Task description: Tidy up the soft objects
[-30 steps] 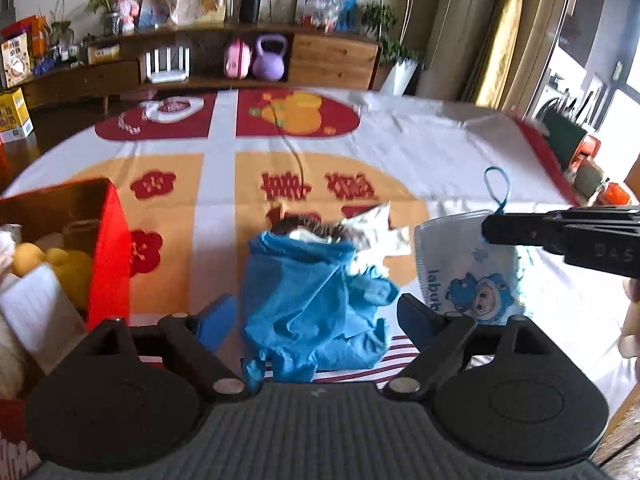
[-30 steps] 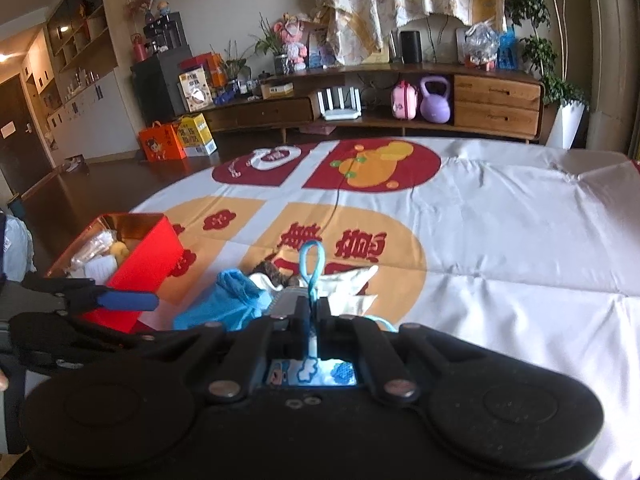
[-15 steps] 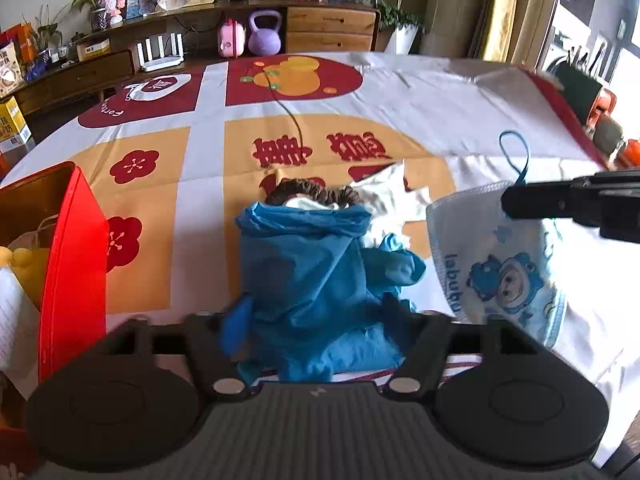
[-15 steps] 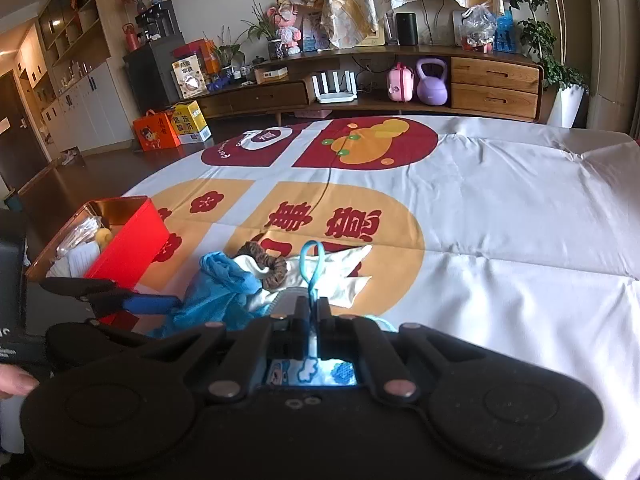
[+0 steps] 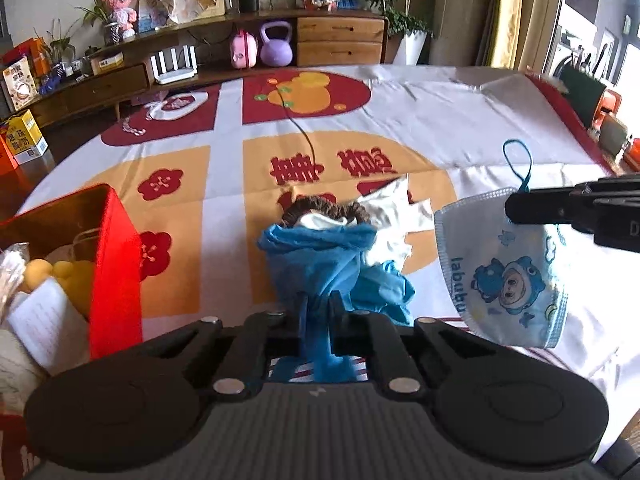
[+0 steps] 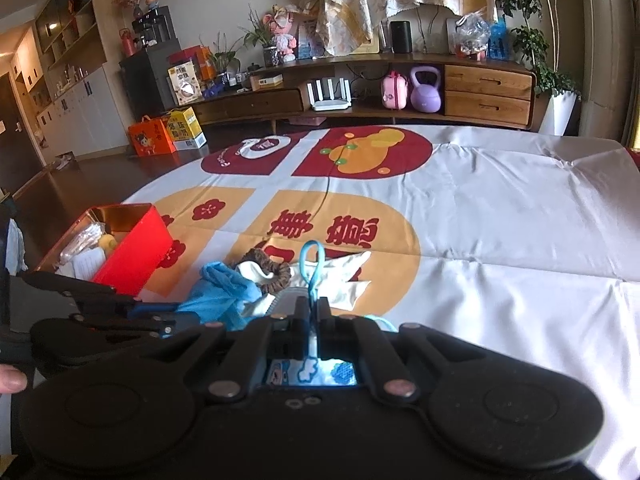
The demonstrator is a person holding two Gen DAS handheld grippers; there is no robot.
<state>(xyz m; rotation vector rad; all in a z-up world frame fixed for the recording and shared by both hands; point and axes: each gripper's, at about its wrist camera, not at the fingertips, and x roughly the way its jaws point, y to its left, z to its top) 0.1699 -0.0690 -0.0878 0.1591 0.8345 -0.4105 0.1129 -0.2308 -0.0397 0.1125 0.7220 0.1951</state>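
A crumpled blue cloth (image 5: 320,256) lies on the printed tablecloth (image 5: 224,216) in front of my left gripper (image 5: 318,308). The jaws are closing, and the cloth's near end is pinched between them. A brown scrunchie (image 5: 320,204) and a white cloth (image 5: 392,216) lie just behind it. My right gripper (image 6: 314,312) is shut on the blue ear loop (image 6: 312,260) of a child's face mask (image 5: 504,280) with a cartoon print. The mask hangs above the table at the right of the left wrist view. An open red box (image 5: 116,264) stands to the left.
The red box (image 6: 136,256) holds a yellow plush and white paper-like items. A dark thin cord (image 5: 304,136) runs across the tablecloth behind the pile. A low wooden shelf unit (image 6: 400,100) with a purple kettlebell stands beyond the table. A person's fingertip (image 6: 10,380) shows at the left edge.
My left gripper's jaws went from wide open around the blue cloth to pinched on its near end. The right gripper and the hanging mask stayed where they were.
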